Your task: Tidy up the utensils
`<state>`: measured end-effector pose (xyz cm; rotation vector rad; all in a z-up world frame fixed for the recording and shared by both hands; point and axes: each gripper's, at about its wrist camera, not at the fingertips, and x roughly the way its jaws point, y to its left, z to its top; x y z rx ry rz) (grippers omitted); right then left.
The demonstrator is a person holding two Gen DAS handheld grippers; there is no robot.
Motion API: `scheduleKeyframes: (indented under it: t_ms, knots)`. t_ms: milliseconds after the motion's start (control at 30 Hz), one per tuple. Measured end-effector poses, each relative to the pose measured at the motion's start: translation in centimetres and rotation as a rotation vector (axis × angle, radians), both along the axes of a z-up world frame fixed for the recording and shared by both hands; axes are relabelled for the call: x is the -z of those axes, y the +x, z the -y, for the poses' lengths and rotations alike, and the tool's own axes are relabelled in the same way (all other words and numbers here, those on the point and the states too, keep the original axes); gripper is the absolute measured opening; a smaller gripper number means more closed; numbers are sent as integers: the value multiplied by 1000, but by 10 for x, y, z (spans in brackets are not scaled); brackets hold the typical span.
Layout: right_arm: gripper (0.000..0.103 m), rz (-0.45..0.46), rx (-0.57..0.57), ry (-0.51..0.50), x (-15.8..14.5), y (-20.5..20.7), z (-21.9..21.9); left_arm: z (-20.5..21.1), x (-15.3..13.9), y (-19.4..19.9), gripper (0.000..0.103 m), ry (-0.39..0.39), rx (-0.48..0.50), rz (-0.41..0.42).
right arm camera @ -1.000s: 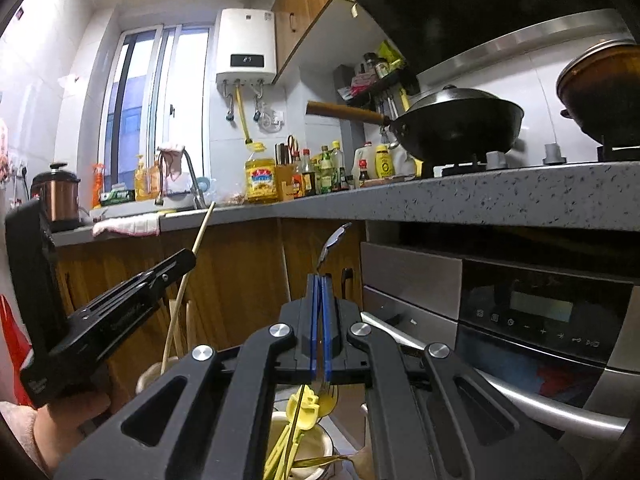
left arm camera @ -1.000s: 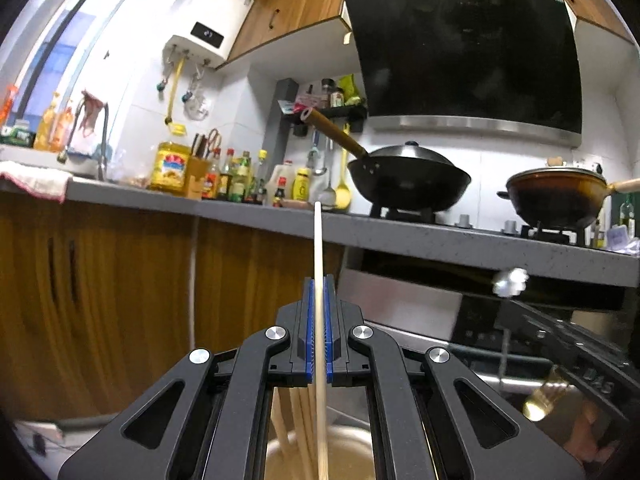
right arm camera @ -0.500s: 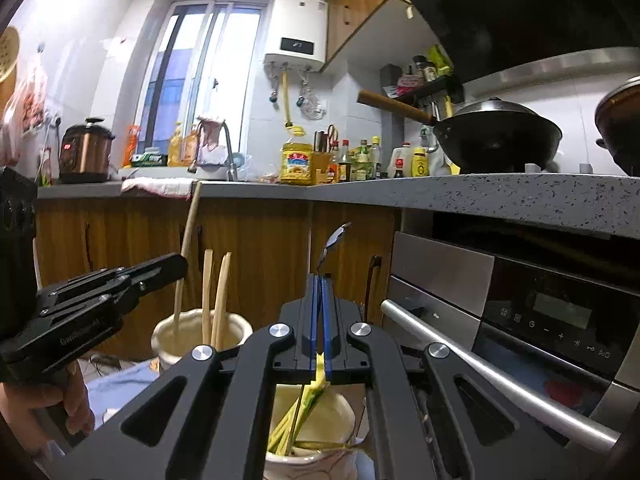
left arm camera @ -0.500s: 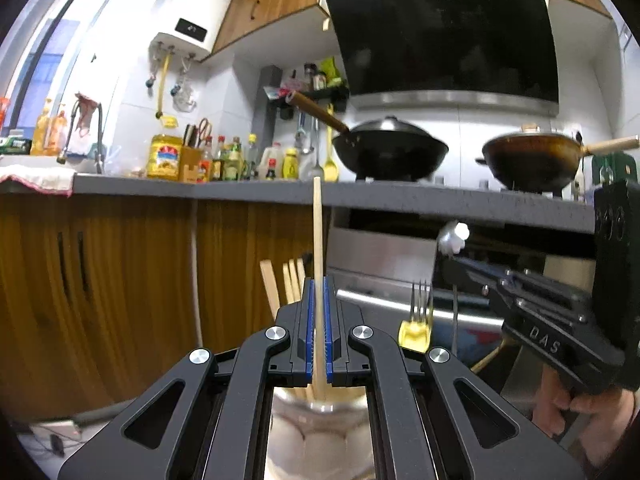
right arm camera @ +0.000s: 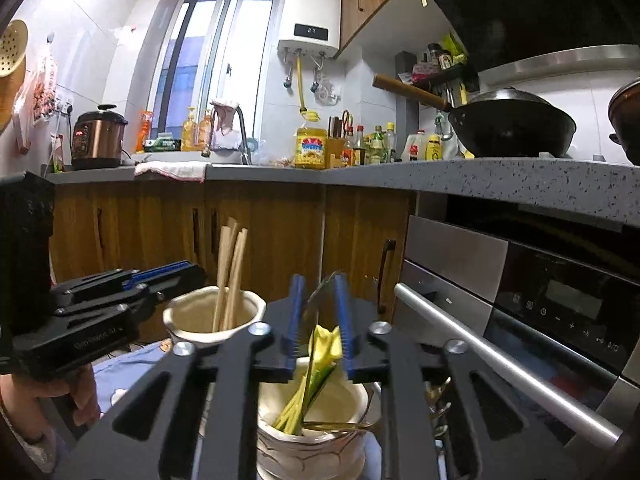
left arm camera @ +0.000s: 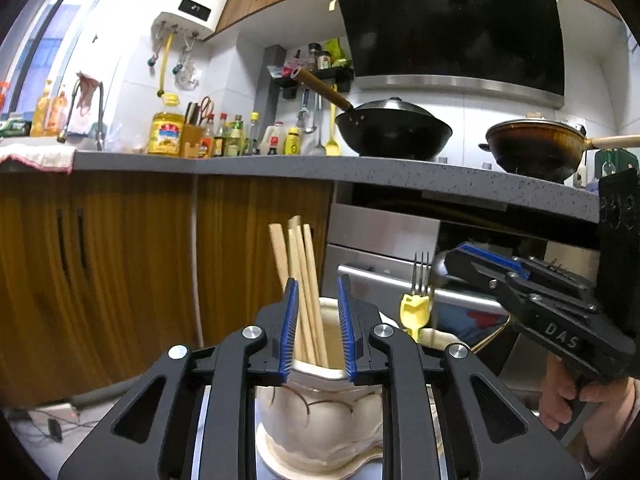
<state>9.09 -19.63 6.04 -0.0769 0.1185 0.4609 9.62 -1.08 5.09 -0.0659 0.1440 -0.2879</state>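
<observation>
My left gripper [left arm camera: 318, 328] is open above a cream ceramic pot [left arm camera: 320, 416]. Several wooden chopsticks [left arm camera: 300, 276] stand in that pot, between the jaws but not held. My right gripper [right arm camera: 319, 320] is open above a second cream pot [right arm camera: 312, 436] that holds yellow-handled forks [right arm camera: 326, 344] and a metal spoon [right arm camera: 320, 292]. The spoon stands loose between the jaws. The left gripper [right arm camera: 176, 280] shows at the left of the right wrist view, beside the chopstick pot [right arm camera: 214, 316]. The right gripper [left arm camera: 460, 256] shows at the right of the left wrist view, near a fork [left arm camera: 418, 300].
Wooden cabinet doors [left arm camera: 120, 264] and a steel oven with a bar handle [right arm camera: 480, 344] stand close behind the pots. A grey counter [left arm camera: 360, 170] above carries a black wok [left arm camera: 394, 132], a brown pan [left arm camera: 536, 144] and bottles.
Both grippers have lowered over their pots and opened. The left let go of the chopstick, now standing with the others. The right let go of the spoon, now in the fork pot.
</observation>
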Motion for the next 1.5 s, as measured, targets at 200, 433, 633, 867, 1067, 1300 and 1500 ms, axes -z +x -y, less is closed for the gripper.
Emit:
scheduleKeyframes:
  t_ms: [200, 433, 633, 867, 1067, 1300, 1500]
  knots:
    - [20, 30, -4, 10, -9, -21, 4, -2, 1, -12, 23, 5, -13, -3]
    - [26, 43, -41, 7, -14, -57, 3, -2, 11, -32, 28, 32, -29, -43]
    - [27, 29, -54, 7, -7, -85, 6, -6, 23, -51, 30, 46, -52, -76]
    - [27, -83, -21, -10, 21, -96, 13, -10, 36, -66, 31, 46, -61, -133]
    - [29, -184, 55, -32, 45, -88, 16, -11, 45, -75, 39, 64, -72, -160]
    - [65, -227, 129, -10, 61, -75, 19, -11, 46, -78, 74, 113, -99, -119]
    - [77, -214, 156, -36, 68, -73, 13, -15, 47, -73, 83, 106, -83, -143]
